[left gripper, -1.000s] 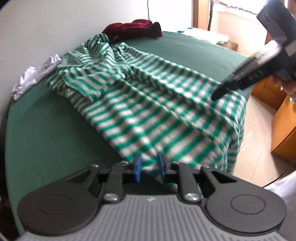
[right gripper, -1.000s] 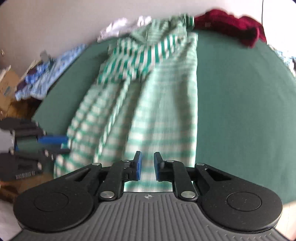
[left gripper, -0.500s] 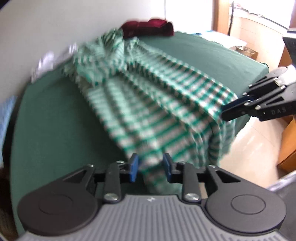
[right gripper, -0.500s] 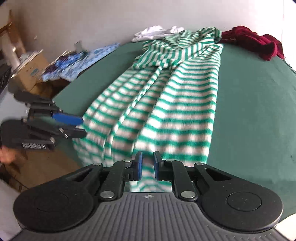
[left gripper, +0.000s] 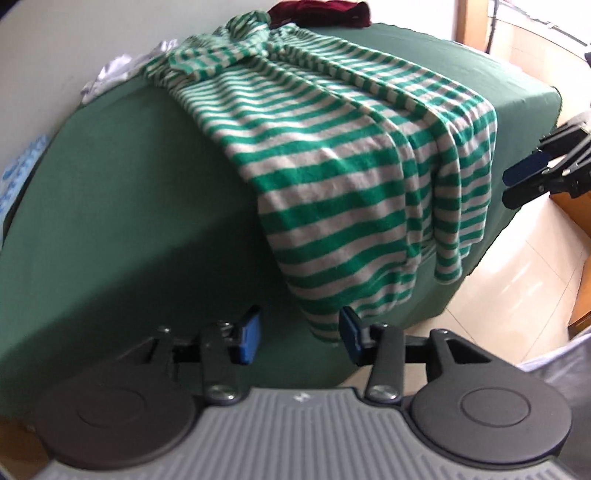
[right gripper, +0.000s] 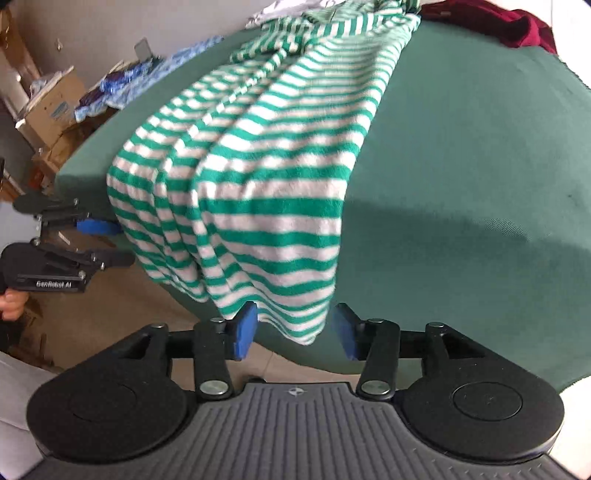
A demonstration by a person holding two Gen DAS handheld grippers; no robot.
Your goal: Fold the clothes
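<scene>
A green-and-white striped shirt (left gripper: 332, 155) lies lengthwise on a table covered in green cloth (left gripper: 110, 221), its lower hem hanging over the near edge. Left gripper (left gripper: 299, 334) — jaws opening, the hem's corner dangling between the blue pads, no longer pinched. Right gripper (right gripper: 293, 328) — jaws likewise opening, the other hem corner hanging loose between them. A dark red garment (right gripper: 517, 26) and a white one (left gripper: 114, 70) lie at the table's far end.
</scene>
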